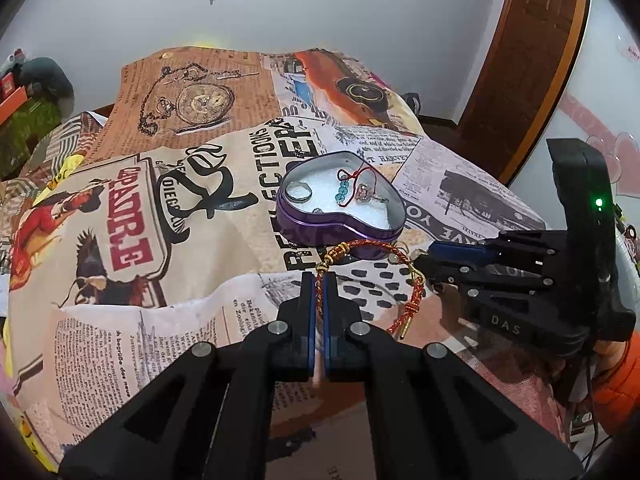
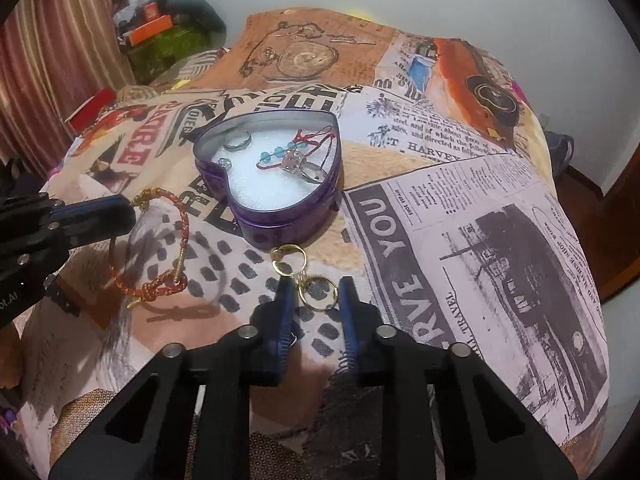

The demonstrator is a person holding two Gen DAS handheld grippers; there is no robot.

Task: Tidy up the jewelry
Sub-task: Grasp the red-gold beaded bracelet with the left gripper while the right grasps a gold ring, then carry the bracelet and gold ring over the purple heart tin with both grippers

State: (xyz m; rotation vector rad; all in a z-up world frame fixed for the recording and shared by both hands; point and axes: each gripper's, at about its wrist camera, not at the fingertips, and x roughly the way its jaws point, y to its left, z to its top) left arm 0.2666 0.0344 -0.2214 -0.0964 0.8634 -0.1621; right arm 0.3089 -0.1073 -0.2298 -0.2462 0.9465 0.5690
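- The left tongs (image 1: 319, 280) reach forward low over the newspaper-print cloth (image 1: 120, 208), blue-padded fingers (image 1: 308, 312) pinched nearly together on the red-and-gold braided bracelet (image 1: 372, 276).
- In the right wrist view the same left tongs (image 2: 130, 210) come in from the left edge, tip clamped on the gold end of the bracelet (image 2: 160, 240), whose loop hangs down to a knot and gold tip just above the cloth (image 2: 480, 220).
- The bracelet is a twisted red cord flecked with gold, with a gold bead section by the grip; it sits just left of and in front of the tin.
- The purple heart-shaped tin (image 2: 280, 224) stands open mid-cloth, lined with white foam; inside lie a plain silver ring (image 2: 238, 141), a red string with blue beads (image 2: 280, 154) and a stone-set ring (image 2: 298, 168).
- From the left wrist view the tin (image 1: 320, 232) holds the same pieces, just beyond the bracelet.
- The right tongs (image 2: 316, 284) point toward the tin's tip, jaws spread wide and gripping nothing; gold hoop earrings (image 2: 300, 272) lie on the cloth between and just ahead of the fingers.
- In the left wrist view the right tongs (image 1: 422, 260) enter level from the right.
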